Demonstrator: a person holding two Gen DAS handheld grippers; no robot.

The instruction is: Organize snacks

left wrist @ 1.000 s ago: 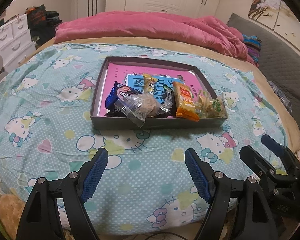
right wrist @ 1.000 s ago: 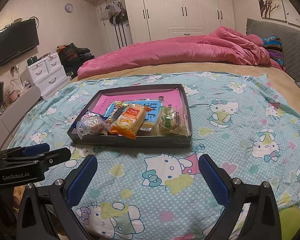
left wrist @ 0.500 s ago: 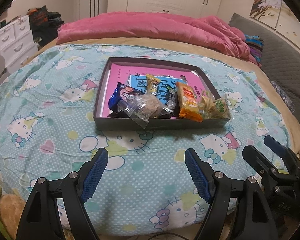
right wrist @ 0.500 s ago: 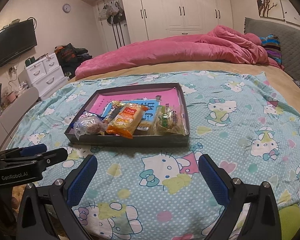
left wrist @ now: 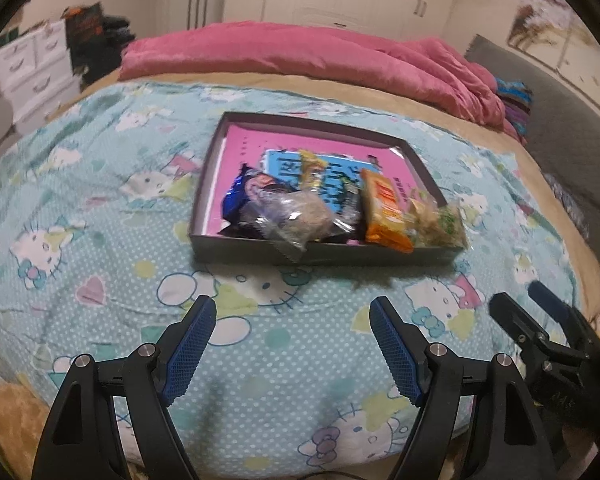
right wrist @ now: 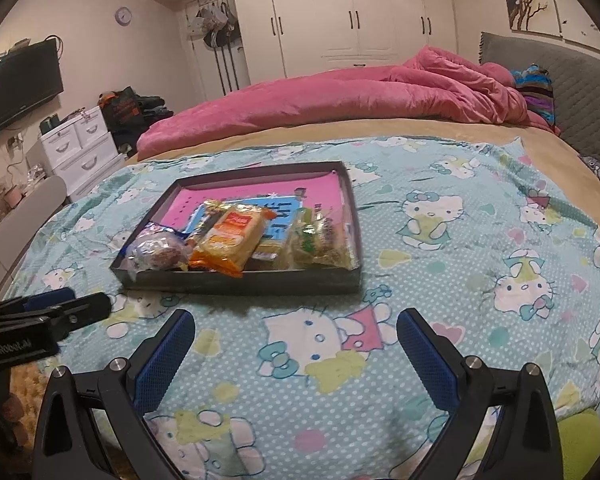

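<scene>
A shallow dark tray (left wrist: 260, 252) (right wrist: 236, 282) with a pink lining sits on the bed. Snacks are piled at its near end: a blue packet (left wrist: 246, 194), a clear bag (left wrist: 300, 216) (right wrist: 156, 254) that overhangs the near wall, an orange packet (left wrist: 384, 210) (right wrist: 232, 236) and a green-and-clear bag (left wrist: 440, 222) (right wrist: 320, 240). My left gripper (left wrist: 292, 312) is open and empty, short of the tray. My right gripper (right wrist: 294, 326) is open and empty, also short of the tray. Each gripper shows at the edge of the other's view.
The bed has a teal cartoon-cat sheet (right wrist: 440, 280). A pink duvet (right wrist: 340, 100) lies bunched at the far side. A grey headboard (right wrist: 580, 92) is at the right. White drawers (right wrist: 80, 148) stand at the left.
Both grippers have moved a little closer to the tray and risen slightly. Their jaws stay open. The snacks have not moved.
</scene>
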